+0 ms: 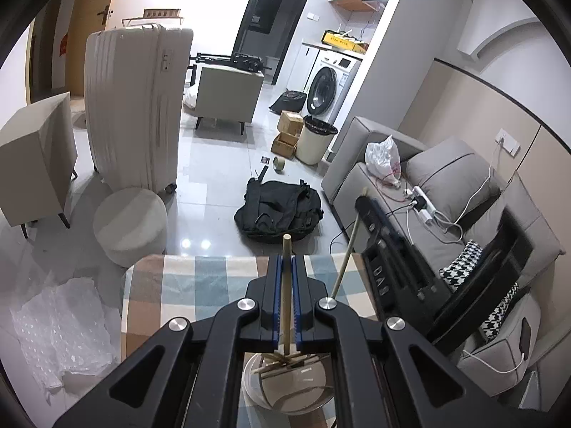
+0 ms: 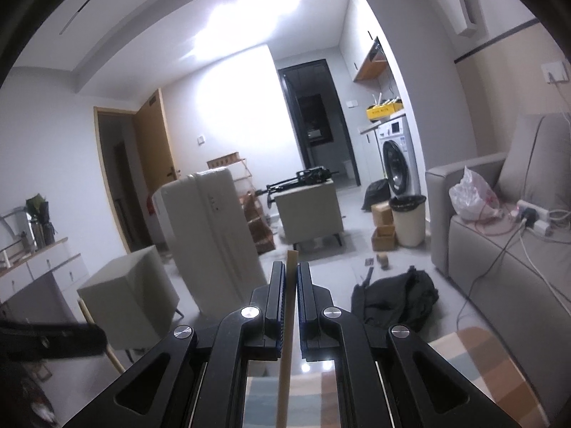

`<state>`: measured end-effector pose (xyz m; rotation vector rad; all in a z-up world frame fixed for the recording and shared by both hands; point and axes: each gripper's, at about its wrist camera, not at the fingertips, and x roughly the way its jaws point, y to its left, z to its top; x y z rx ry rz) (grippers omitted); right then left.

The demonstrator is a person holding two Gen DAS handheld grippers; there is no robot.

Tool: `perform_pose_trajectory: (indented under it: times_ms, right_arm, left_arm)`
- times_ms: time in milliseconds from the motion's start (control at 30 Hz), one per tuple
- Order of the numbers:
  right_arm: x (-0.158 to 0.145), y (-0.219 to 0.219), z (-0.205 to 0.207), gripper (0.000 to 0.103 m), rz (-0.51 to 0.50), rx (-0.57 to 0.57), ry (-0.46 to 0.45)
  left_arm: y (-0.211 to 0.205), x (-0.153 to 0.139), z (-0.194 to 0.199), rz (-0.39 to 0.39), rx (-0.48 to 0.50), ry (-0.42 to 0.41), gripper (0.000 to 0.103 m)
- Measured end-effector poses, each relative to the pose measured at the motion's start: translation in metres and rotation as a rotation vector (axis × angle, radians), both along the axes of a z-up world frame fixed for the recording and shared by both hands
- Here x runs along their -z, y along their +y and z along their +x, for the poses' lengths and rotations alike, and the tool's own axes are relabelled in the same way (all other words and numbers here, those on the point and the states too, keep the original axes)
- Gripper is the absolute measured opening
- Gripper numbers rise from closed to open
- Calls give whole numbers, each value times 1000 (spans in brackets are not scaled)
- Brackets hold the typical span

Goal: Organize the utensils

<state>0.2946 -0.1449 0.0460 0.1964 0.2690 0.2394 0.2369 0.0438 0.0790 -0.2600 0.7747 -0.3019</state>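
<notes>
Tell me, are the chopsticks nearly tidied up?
Partly. Done: a few chopsticks already lie in the bowl on the checked cloth. In hand: the left gripper is shut on one chopstick above that bowl, and the right gripper is shut on another chopstick. Left: both still need putting down. Whether more wait elsewhere, these views don't show.

pale wooden chopstick (image 1: 285, 285) upright over glass bowl (image 1: 285, 388) (more chopsticks inside), another (image 2: 288, 321) raised

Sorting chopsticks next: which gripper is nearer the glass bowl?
Left. The left gripper, shut on a chopstick, hangs right over the glass bowl. The right gripper, holding another chopstick, sits farther off, beside it.
</notes>
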Motion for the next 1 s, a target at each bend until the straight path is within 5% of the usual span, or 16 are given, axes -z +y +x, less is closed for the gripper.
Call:
perform_pose_trajectory:
  times_ms: [533,1000]
  right_arm:
    - [6,-22,-27,6,-10,21,15]
    - [21,-16,-67,6,-116,-199,58]
  left_arm:
    - [0,6,-3,1,-2,30,1]
    - [-12,15,-5,51,71,118,1]
